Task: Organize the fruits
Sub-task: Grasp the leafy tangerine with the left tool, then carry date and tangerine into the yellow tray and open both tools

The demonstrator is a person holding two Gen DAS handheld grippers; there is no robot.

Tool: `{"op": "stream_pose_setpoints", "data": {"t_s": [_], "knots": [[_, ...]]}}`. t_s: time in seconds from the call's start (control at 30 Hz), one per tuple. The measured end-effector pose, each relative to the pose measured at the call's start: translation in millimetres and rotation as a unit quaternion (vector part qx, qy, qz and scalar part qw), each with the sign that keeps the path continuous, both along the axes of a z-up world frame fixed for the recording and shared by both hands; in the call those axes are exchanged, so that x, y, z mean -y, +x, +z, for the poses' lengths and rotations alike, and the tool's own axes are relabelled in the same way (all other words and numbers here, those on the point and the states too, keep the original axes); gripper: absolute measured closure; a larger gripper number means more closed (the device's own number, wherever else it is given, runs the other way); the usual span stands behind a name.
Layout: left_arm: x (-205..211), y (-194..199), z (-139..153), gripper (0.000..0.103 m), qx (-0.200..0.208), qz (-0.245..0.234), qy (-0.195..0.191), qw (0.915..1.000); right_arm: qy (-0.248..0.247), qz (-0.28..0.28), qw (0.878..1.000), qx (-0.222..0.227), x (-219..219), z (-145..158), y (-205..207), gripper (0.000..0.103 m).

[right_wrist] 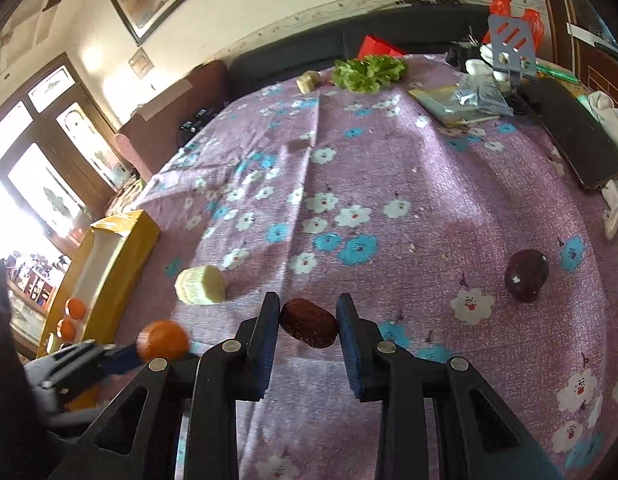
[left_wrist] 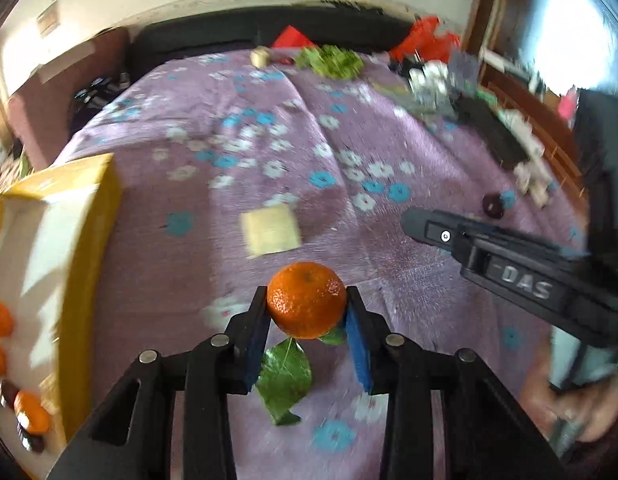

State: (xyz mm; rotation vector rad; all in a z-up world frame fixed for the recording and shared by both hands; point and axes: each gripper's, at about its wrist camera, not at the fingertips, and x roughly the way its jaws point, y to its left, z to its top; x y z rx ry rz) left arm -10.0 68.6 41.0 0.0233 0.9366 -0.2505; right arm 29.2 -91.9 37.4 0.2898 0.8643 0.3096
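My left gripper (left_wrist: 307,304) is shut on an orange mandarin (left_wrist: 306,305) with green leaves (left_wrist: 284,380) hanging under it, held above the purple flowered cloth (left_wrist: 269,152). The mandarin also shows in the right wrist view (right_wrist: 162,340). My right gripper (right_wrist: 308,322) is shut on a dark red date (right_wrist: 308,328). A yellow box (left_wrist: 69,224) at the left holds several mandarins (left_wrist: 31,416) and dark dates (left_wrist: 7,394); it also shows in the right wrist view (right_wrist: 109,264). Another dark red fruit (right_wrist: 526,275) lies on the cloth to the right.
A pale cut chunk (right_wrist: 200,285) lies on the cloth near the box. Lettuce (right_wrist: 369,72), another pale chunk (right_wrist: 308,81), a plastic bag (right_wrist: 465,100), a black case (right_wrist: 573,136) and white gloves (right_wrist: 617,204) lie at the far and right edges.
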Motion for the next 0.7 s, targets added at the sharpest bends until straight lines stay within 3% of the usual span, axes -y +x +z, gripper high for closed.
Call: {"op": "stream_pose_setpoints", "data": {"t_s": [0.2,0.3,0.47,0.57,0.7], "knots": [[-90,-44,45,0.067,0.025,0.08,-0.057,0.9948,0.015,0.038,0.999,0.024,-24,18,-16,0.071],[-142,-61,54,0.067,0.026,0.137,-0.065,0.9881,0.04,0.072,0.996,0.025,-46,30,-26,0.071],[-212,-83,49,0.067,0.026,0.223,-0.048,0.9732,0.122,0.16,0.98,0.0,-104,48,-39,0.07],[-240,-86,35,0.067,0.011,0.257,-0.045,0.9652,0.111,0.205,0.973,-0.005,-155,57,-45,0.07],[-261,-87,16,0.067,-0.017,0.275,-0.053,0.9598,0.059,0.252,0.966,-0.017,-224,51,-58,0.07]]}}
